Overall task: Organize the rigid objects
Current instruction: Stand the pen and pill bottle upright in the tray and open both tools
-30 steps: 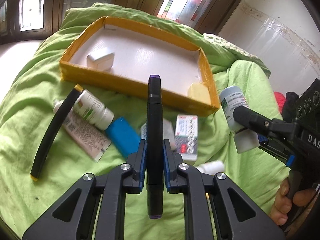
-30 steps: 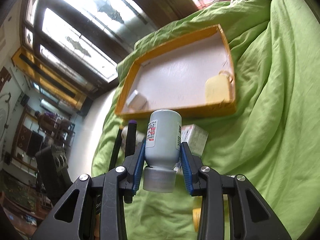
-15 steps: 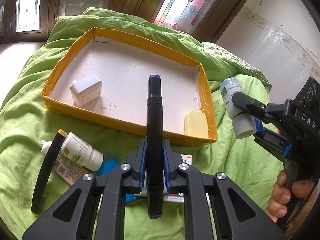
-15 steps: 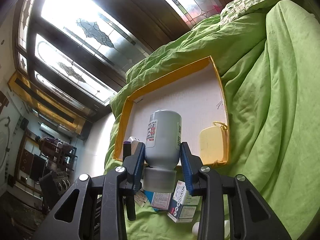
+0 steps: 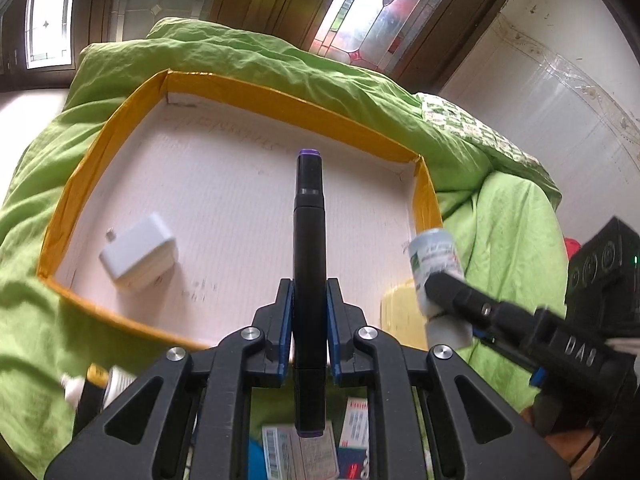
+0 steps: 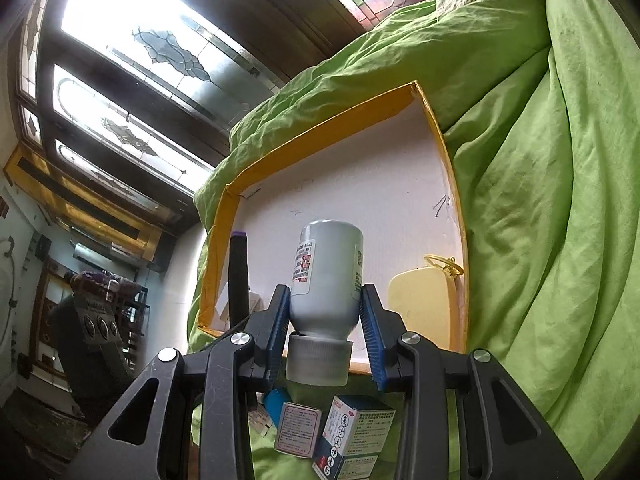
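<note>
My left gripper [image 5: 309,300] is shut on a black marker [image 5: 309,240] with purple ends, held over the white floor of the yellow-walled tray [image 5: 100,152]. My right gripper [image 6: 325,312] is shut on a white pill bottle [image 6: 326,276], cap toward me, held above the tray's [image 6: 320,136] near right part. The bottle [image 5: 434,264] and right gripper also show at the right of the left wrist view. In the tray lie a white charger block [image 5: 138,258] at the left and a pale yellow case [image 6: 424,308] at the near right corner.
The tray sits on a green quilt [image 6: 540,200]. Small medicine boxes [image 6: 352,432] and a blue object [image 6: 276,400] lie on the quilt in front of the tray. A tube and a bottle [image 5: 100,384] lie at the near left. Windows stand behind.
Both grippers have moved forward toward and over the tray with their objects; the tray now fills more of each view and the loose items have dropped to the bottom edge.
</note>
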### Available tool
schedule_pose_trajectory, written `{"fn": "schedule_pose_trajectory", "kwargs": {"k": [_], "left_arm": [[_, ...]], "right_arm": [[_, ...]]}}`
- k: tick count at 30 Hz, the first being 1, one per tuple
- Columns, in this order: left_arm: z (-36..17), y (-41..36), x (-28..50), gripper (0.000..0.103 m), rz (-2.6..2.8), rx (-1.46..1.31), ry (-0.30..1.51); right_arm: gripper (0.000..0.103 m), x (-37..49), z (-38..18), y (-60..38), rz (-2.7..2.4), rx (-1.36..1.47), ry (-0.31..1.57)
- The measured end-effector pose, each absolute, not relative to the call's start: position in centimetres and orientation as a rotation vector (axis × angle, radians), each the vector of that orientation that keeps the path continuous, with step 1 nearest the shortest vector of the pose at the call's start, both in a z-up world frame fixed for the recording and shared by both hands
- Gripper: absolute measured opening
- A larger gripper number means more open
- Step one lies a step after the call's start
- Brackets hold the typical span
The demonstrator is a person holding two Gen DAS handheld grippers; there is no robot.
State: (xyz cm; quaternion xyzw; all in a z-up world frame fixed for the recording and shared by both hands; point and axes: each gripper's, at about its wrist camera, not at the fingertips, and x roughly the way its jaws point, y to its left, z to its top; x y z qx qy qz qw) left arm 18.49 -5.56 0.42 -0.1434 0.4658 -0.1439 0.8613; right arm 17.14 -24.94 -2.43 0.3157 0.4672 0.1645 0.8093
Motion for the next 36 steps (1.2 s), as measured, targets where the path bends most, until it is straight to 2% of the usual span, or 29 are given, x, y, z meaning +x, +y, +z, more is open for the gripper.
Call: {"fn": "schedule_pose_trajectory", "kwargs": {"k": [11,28,36], "left_arm": [[-1.7,-5.4,22.6,0.013,-0.259,-0.316,1.004],[-3.7,-7.7,22.1,0.013,-0.318,-0.187,1.033],[-3.9,-7.5,22.3,0.013,-0.325,-0.210,1.048]], "right_arm": [[0.032,18.8,-4.4,-23.9,0.342,0.642,1.033],[0.032,18.4,-6.2,-22.7,0.308,0.469,1.095],[0.032,18.0,-6.1,-24.0,0.307,0.560,1.088]]}}
